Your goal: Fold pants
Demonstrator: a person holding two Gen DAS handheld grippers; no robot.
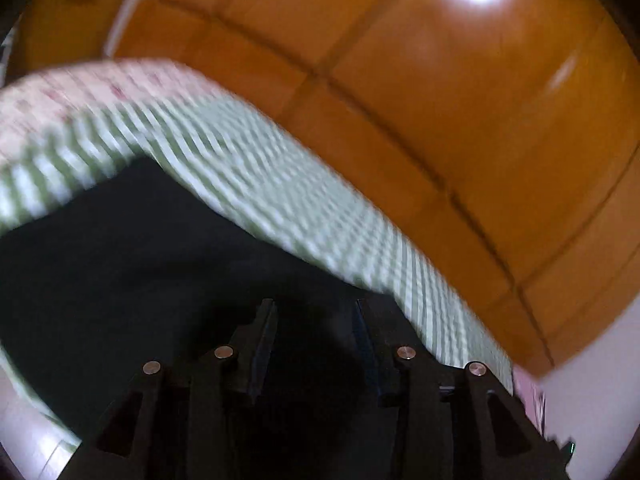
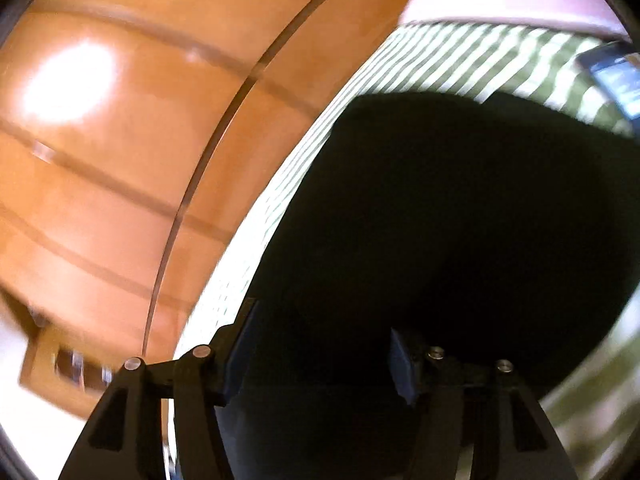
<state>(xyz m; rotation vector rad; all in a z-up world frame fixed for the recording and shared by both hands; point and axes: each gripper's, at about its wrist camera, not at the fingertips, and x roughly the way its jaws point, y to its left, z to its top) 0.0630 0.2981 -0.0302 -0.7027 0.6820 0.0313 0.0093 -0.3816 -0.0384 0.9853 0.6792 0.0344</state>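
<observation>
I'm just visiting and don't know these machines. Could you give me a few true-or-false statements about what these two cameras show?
1. The pants are dark. True.
2. They lie on a striped green-and-white cloth. True.
3. The floor is grey carpet. False: it is shiny orange-brown tile.
4. The left gripper is clamped on the pants. False: its fingers stand apart, pinching nothing.
5. The right gripper holds a white sock. False: its fingers are open above the pants, with no sock visible.
</observation>
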